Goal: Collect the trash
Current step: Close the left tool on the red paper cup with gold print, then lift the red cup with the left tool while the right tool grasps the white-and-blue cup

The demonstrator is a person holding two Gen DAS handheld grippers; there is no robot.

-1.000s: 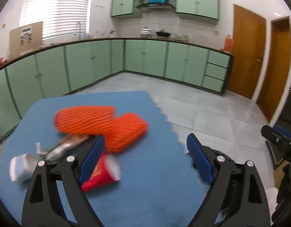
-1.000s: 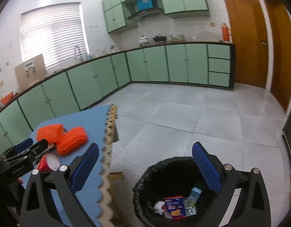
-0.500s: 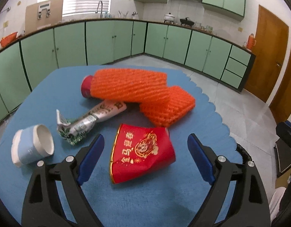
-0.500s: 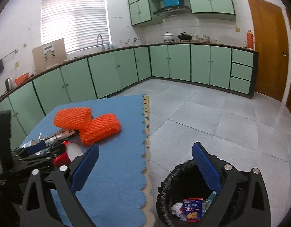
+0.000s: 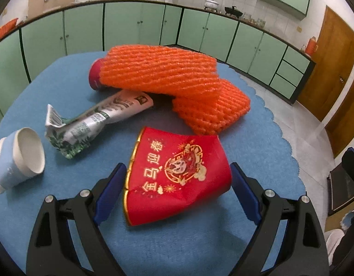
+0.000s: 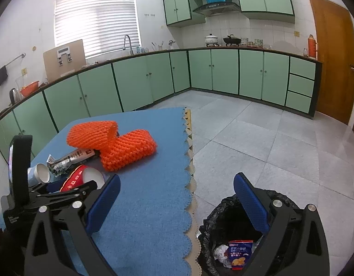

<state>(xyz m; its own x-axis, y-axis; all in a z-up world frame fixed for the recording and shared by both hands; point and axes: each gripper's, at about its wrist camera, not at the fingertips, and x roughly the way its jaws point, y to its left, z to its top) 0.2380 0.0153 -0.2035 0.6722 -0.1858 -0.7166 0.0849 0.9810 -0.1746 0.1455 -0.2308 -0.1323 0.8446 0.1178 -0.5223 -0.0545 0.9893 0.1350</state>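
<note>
Left gripper (image 5: 178,181) jaws wide, straddling the red cup (image 5: 177,174) lying on the blue table (image 5: 177,248); pads not pressing. Right gripper (image 6: 177,204) wide open, empty, above the bin (image 6: 213,218).

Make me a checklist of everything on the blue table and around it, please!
Surface: blue tablecloth, scalloped edge.
Job's things: red paper cup on its side, between the open left gripper fingers; white paper cup; crumpled wrapper; orange foam nets; trash bin, black-lined, snack packet inside.
Clutter: nothing seen.
Grippers: right gripper open, empty.
Cables: nothing seen.
Surroundings: green cabinets, tiled floor.
</note>
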